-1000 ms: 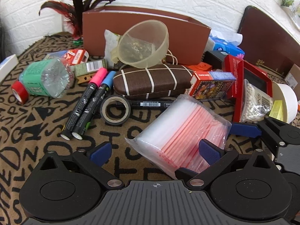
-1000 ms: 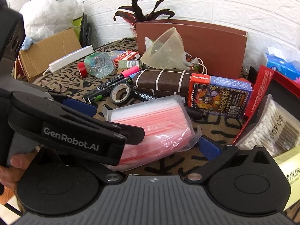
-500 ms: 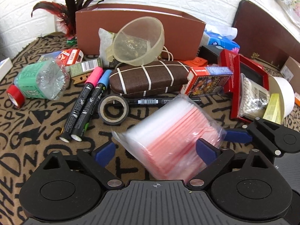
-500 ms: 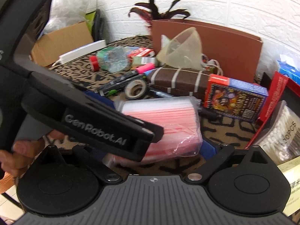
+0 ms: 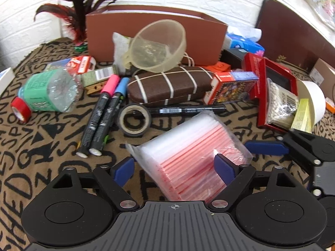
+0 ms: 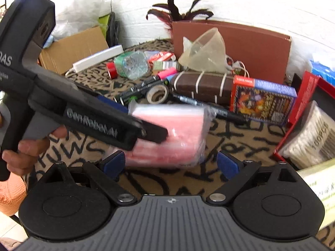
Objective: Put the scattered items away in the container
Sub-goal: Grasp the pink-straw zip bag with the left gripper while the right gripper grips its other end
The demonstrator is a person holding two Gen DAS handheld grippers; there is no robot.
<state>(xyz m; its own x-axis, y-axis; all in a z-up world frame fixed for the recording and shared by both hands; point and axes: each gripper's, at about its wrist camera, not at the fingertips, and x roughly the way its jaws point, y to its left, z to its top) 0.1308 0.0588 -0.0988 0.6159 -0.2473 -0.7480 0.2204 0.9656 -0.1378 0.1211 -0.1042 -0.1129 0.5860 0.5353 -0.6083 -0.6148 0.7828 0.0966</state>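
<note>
The left gripper (image 5: 174, 167) is standing with its blue-padded fingers (image 5: 224, 168) spread wide, the glossy pack of clear zip bags (image 5: 188, 152) with red seal strips lying between them; whether the pads are pressing it cannot be told. The pack is sitting near the front of the table (image 5: 41, 146), which is covered in a tan cloth with black letter shapes. The right gripper (image 6: 170, 164) is likewise gaping open, holding nothing, with the pack (image 6: 173, 138) just ahead of it. Behind the pack are lying a tape ring (image 5: 135, 120), a black pen (image 5: 184, 110), two chalk markers (image 5: 104, 113), a brown striped hard case (image 5: 169, 85) and a crumpled plastic bottle (image 5: 50, 92). A translucent funnel (image 5: 159, 45) is leaning against the rigid brown container (image 5: 205, 27) at the back. The right wrist view alone is showing the left gripper's black body (image 6: 83, 113) and the hand (image 6: 31, 148) gripping it, plus a cardboard box (image 6: 73, 48); the left wrist view alone is showing a white paper bowl (image 5: 314, 102).
</note>
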